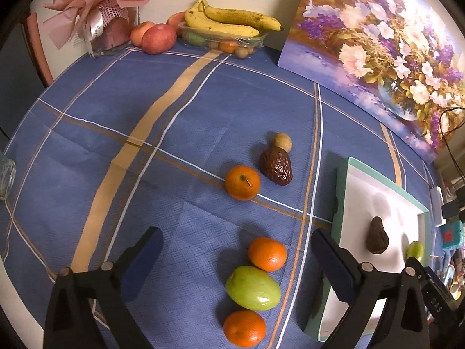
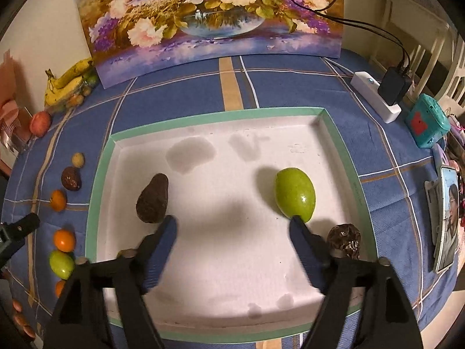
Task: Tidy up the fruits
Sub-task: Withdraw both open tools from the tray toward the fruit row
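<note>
- Fruit waits loose on the tabletop [image 1: 87, 133] in the left wrist view: the left gripper [image 1: 232, 264], jaws apart and empty, hovers over a green mango [image 1: 252, 288] flanked by oranges [image 1: 267, 254], likely the next pick.
- Right wrist view: the right gripper [image 2: 234, 242], jaws apart and empty, hangs over the tray [image 2: 209, 115], which holds an avocado [image 2: 153, 198], a second green mango [image 2: 295, 194] and a wrinkled date [image 2: 345, 240].

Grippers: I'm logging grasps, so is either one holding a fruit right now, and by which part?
Nothing is held. The left gripper and right gripper are both open with nothing between their fingers.
</note>
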### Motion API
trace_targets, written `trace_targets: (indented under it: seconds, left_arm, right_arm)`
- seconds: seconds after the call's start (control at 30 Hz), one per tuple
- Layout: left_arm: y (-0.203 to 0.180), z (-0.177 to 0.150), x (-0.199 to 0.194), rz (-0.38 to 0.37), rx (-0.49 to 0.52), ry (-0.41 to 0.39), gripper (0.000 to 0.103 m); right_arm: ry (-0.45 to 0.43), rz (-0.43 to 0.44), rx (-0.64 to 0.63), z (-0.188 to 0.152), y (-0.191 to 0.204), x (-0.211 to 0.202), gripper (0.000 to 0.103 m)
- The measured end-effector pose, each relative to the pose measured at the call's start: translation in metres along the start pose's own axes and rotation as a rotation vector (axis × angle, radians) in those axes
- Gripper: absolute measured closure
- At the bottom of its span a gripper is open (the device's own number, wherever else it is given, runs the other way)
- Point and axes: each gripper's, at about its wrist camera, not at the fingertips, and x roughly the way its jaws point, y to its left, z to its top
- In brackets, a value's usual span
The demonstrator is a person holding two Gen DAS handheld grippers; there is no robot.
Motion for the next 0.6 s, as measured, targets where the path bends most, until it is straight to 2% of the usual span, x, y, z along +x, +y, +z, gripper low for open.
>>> trace_targets:
  seconds: [0.1,0.17,0.37,0.6]
  left_arm:
    - [-0.001,-0.001,0.001,0.005,0.007,0.002,0.0]
    - [0.0,-0.001,0.002,0.005,0.009,0.001,0.0]
    - [0.0,-0.003,-0.006,-0.024,0.02,-0.019,0.0]
    - [0.007,-0.004,-0.011,-0.062,0.006,-0.007,0.0]
  right_arm:
    - [-0.013,0.005,0.002,0.0,0.0,-0.001,0.017]
    - [-0.02,0.009,0.01,-0.001,-0.001,-0.002,0.007]
    - [-0.082,0.05,0.05,-0.003,-0.001,-0.011,0.006]
    - [-0.064,0.071,0.036,-0.004,0.011,-0.017,0.006]
